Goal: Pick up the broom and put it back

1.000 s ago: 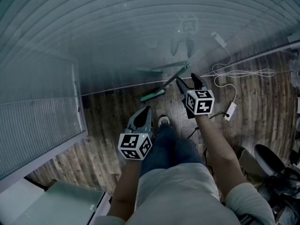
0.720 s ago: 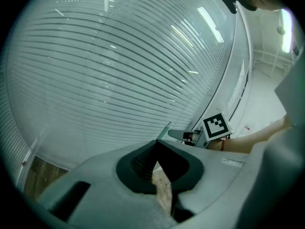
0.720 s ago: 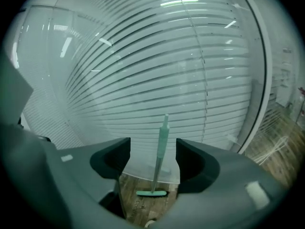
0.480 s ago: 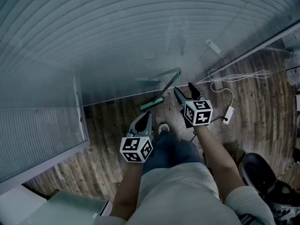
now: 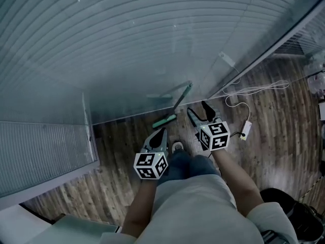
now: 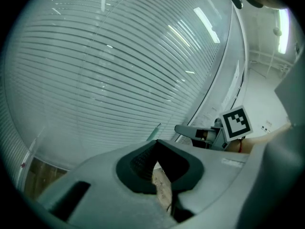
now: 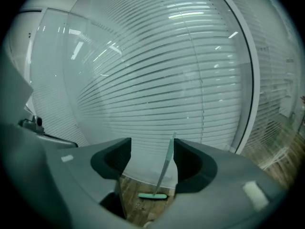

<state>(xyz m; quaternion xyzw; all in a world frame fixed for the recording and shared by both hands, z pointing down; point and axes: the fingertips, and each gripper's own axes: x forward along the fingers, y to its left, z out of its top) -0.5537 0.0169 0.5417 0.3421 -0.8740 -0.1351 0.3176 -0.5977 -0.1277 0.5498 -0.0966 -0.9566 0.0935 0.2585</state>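
since a second ago the person has come closer to the glass wall (image 5: pixel 127 44), which now fills more of the head view, and the broom (image 5: pixel 176 105) sits lower in the picture. in the head view the broom leans on this wall with its green head on the wooden floor (image 5: pixel 117 151). the right gripper (image 5: pixel 197 109) points at it from just beside, and the left gripper (image 5: pixel 161 132) is lower, near the person's shoe.

in the left gripper view the left gripper (image 6: pixel 156 143) has its jaws together at the tips and holds nothing.

in the right gripper view the right gripper (image 7: pixel 151 152) is wide open and empty. the broom (image 7: pixel 165 171) shows in the gap but stands farther ahead, not touched.

the broom looks light, with a thin, stiff and smooth handle, so i think it can turn or slide in the pads. a firm grip on the handle around its middle, above the head, seems best.
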